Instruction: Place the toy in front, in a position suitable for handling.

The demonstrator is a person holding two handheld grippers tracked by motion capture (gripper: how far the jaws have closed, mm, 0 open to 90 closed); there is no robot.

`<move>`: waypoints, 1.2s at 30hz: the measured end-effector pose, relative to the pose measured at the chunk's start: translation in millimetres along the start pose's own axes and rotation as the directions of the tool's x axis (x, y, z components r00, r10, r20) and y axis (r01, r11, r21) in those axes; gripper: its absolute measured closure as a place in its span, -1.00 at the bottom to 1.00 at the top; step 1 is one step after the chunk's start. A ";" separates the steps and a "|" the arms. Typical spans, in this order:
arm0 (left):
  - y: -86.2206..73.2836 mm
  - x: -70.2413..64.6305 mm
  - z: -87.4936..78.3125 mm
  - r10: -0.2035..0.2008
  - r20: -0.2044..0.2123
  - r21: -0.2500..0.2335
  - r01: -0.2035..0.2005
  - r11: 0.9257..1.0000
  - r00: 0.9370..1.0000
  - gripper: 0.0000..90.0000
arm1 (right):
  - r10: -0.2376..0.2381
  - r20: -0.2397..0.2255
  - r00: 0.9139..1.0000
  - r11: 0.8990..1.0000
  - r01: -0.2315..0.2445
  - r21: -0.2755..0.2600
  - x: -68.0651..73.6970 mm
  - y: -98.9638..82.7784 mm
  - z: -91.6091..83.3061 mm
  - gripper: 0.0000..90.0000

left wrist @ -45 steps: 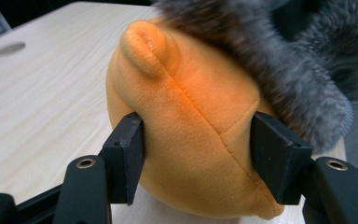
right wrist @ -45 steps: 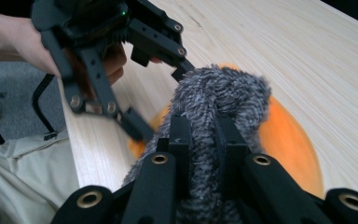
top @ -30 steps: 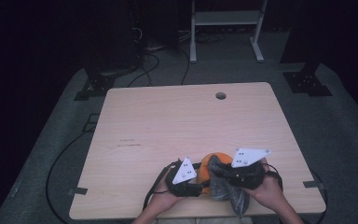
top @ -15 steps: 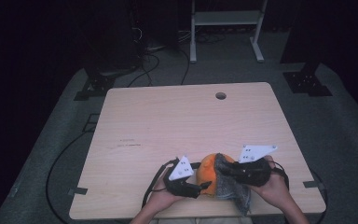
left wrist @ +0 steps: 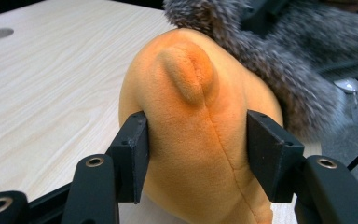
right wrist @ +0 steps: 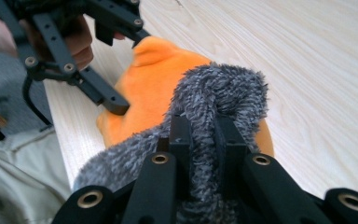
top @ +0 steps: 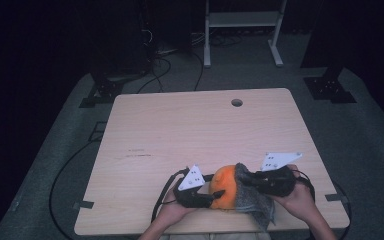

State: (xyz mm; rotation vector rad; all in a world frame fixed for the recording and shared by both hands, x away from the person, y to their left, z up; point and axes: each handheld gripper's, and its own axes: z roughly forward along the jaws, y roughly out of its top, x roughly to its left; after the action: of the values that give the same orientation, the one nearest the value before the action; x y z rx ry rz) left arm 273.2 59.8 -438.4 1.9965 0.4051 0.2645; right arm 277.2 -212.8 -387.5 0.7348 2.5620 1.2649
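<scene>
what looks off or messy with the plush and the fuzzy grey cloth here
Nothing is damaged or spilled. The grey fuzzy cloth sits askew: bunched over one side of the orange plush toy, its lower end hanging past the table edge. The left hand-held gripper clamps the plush; the right hand-held gripper pinches a cloth fold.

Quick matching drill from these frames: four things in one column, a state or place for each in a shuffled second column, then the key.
Things:
1. left gripper
2. right gripper
3. round hole
4. grey furry cloth

States or places:
A. far side of the table top
B. draped over the orange plush toy
C. pinching grey fur
D. clamped on the orange plush toy's sides

Pairs: 1-D, 2-C, 3-A, 4-B
</scene>
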 end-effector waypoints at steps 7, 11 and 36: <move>1.4 -7.9 -1.5 0.116 -0.013 0.015 -0.116 0.993 0.993 0.01 | -0.054 -0.050 0.997 0.998 0.053 -0.034 17.5 15.5 2.0 0.76; -2.2 -1.4 -3.1 0.063 -0.004 0.005 -0.063 0.998 0.998 0.01 | -0.023 -0.032 0.999 1.000 0.024 0.010 2.0 5.6 1.2 0.76; -5.1 10.4 -9.0 -0.004 -0.023 0.032 0.005 0.999 1.000 -0.12 | 0.031 -0.050 0.998 0.999 -0.033 -0.035 -1.1 -8.6 2.8 0.76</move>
State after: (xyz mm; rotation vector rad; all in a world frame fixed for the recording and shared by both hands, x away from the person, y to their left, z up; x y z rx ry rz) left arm 278.7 73.3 -438.9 2.0254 0.4305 0.2798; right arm 276.3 -215.8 -396.0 0.7495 2.5690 1.3509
